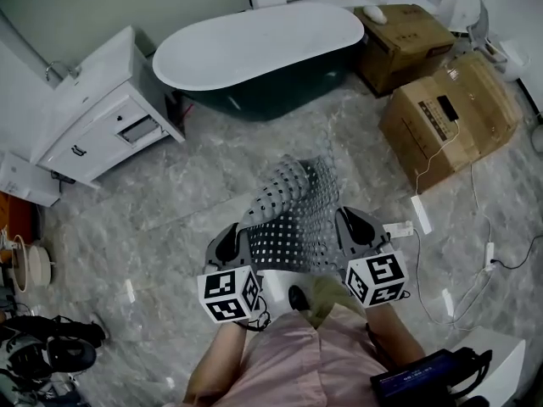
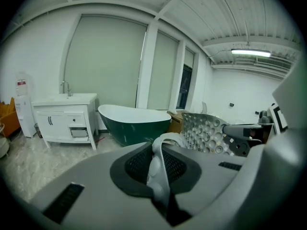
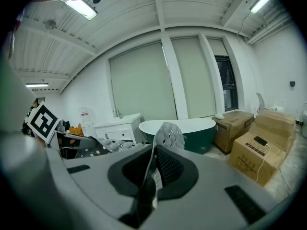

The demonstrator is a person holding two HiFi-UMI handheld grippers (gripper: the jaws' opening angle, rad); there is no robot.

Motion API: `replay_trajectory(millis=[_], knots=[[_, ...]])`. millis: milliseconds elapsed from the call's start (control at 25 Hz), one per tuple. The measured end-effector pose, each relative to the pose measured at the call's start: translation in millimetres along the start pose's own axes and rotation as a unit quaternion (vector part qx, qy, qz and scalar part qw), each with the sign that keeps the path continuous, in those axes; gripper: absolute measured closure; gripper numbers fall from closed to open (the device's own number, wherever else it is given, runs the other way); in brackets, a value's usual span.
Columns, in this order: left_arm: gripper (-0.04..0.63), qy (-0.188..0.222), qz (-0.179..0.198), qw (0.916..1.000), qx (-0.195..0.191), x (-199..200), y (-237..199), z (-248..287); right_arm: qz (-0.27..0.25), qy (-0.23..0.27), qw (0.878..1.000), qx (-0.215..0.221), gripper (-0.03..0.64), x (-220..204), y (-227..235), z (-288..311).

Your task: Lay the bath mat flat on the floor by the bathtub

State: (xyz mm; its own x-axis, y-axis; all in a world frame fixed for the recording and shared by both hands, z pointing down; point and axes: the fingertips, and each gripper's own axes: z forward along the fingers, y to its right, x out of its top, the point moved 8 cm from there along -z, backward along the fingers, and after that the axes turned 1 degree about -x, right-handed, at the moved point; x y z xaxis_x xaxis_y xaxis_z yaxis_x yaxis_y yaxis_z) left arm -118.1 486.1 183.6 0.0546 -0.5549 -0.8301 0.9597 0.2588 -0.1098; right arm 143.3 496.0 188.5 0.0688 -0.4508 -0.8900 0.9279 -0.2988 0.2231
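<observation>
A grey, hole-patterned bath mat [image 1: 293, 214] hangs in the air between both grippers, its far end curling up toward the bathtub [image 1: 259, 53]. My left gripper [image 1: 231, 242] is shut on the mat's left near corner; the pinched edge [image 2: 160, 162] shows between its jaws. My right gripper [image 1: 356, 229] is shut on the right near corner, with the mat [image 3: 168, 138] rising out of its jaws. The green-and-white bathtub [image 2: 134, 123] [image 3: 184, 131] stands ahead on the marbled floor [image 1: 195, 193].
A white vanity cabinet [image 1: 106, 113] stands left of the tub. Cardboard boxes [image 1: 450, 113] sit at the right, with white cables and a power strip [image 1: 422, 213] on the floor. Shoes and bags [image 1: 42, 346] lie at the lower left.
</observation>
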Motion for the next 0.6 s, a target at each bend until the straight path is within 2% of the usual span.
replay_trajectory(millis=[280, 600], knots=[[0.557, -0.01, 0.002, 1.0, -0.001, 13, 16, 58, 0.001, 0.002, 1.0, -0.002, 0.585, 10, 50, 37], [0.557, -0.012, 0.012, 0.9999, 0.003, 56, 43, 122, 0.012, 0.008, 1.0, 0.0, 0.586, 40, 113, 77]])
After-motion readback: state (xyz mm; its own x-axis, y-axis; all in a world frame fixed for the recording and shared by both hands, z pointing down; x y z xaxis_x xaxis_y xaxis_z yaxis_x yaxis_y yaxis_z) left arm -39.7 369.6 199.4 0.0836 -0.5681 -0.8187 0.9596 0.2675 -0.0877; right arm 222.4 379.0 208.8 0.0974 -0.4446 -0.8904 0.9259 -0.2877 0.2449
